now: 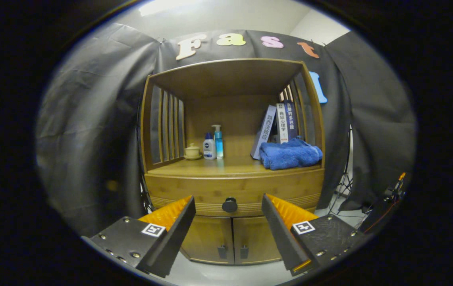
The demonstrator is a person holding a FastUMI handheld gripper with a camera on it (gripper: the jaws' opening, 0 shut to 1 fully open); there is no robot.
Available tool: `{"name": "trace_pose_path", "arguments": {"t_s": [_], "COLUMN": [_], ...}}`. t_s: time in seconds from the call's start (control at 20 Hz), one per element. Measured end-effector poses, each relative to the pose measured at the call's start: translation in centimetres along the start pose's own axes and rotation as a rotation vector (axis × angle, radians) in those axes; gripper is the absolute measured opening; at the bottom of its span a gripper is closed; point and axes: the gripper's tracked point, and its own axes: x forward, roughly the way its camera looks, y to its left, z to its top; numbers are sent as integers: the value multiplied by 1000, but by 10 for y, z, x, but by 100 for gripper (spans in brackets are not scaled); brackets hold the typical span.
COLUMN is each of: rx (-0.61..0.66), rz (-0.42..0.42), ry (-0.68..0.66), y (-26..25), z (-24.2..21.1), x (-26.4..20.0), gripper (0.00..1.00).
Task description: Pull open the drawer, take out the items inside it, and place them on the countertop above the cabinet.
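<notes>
The tool (228, 222) is pointing level and straight ahead, its two fingers (170, 226) spread wide apart with an open gap between them. Neither finger is touching or pressing on anything. Both are sitting at even height, angled slightly outward toward their tips.

Closed drawer (234, 190) hides its contents — bottle (209, 147) labels unreadable.

tool (228, 216) fingers spread wide, holding nothing | drawer (234, 192) closed, knob (229, 205) between fingers, beyond them
</notes>
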Motion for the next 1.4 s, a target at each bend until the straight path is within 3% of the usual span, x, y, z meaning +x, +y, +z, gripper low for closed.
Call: {"name": "trace_pose_path", "arguments": {"t_s": [0.15,0.35,0.8,1.1,1.3,1.4], "rx": [-51,-75,-29,17,101,93], "rz": [-31,21,-75,-90,-126,-96], "ry": [-12,41,142,121,60,58], "y": [-1,24,10,-2,-2,1], "z": [-3,-39,-104,-105,-106,-107], "x": [30,78,149,158,151,157], "gripper": [100,100,98,44,44,44]}}
